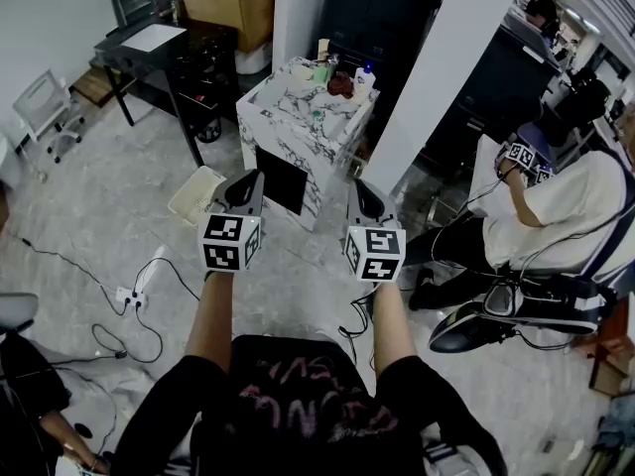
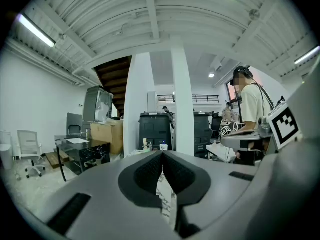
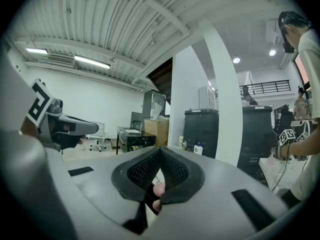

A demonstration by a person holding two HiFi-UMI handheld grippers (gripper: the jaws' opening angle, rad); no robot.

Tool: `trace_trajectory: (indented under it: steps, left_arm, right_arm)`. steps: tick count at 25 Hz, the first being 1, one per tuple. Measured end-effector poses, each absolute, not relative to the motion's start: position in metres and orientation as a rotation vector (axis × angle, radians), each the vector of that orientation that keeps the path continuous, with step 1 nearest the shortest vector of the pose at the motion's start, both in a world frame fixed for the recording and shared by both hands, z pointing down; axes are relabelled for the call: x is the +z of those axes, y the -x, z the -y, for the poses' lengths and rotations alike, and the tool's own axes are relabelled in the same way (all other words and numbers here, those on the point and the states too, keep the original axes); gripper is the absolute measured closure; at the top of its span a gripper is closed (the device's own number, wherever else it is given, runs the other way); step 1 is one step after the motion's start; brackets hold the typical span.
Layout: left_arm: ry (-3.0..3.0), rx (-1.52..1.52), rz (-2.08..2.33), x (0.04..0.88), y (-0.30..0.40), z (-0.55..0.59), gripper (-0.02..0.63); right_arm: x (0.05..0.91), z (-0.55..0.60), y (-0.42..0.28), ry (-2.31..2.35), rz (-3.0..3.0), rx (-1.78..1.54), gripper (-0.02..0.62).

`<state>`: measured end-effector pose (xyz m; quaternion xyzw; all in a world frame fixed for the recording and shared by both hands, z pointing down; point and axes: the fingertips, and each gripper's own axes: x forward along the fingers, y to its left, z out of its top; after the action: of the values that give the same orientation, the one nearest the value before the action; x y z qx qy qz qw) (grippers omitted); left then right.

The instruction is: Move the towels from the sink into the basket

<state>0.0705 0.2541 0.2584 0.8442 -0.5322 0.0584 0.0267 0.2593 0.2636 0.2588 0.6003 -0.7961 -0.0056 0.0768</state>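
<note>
Holds the left gripper and right gripper level at mid-frame, both clenched on nothing. Wears a black shirt with pink lettering, upside down, unreadable. Faces a marbled sink cabinet at upper centre, topped by a dark red heap, possibly a towel; too small to tell. Shows the white basket left of it in the head view only.

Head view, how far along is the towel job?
Done: nothing visible. In hand: nothing; the left tool and right tool are both shut and empty, short of the marble sink unit. Left: everything; no towel can be made out from here. The pale bin on the floor beside it may be the basket.
</note>
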Motion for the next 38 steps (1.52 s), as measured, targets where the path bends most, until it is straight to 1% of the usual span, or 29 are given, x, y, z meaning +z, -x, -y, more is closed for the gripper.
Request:
trace_trajectory:
  steps: [21,38]
  left_arm:
    - [-2.627,0.201,1.600,0.268,-0.051,-0.266,0.589]
    - [-2.630,0.206,1.584,0.276,-0.046,-0.270,0.589]
  right_arm:
    - [0.267,-0.280,-0.230,-1.803,2.352,-0.022,0.581]
    - [0.272,-0.279,-0.219,-1.789,2.346,-0.037,0.580]
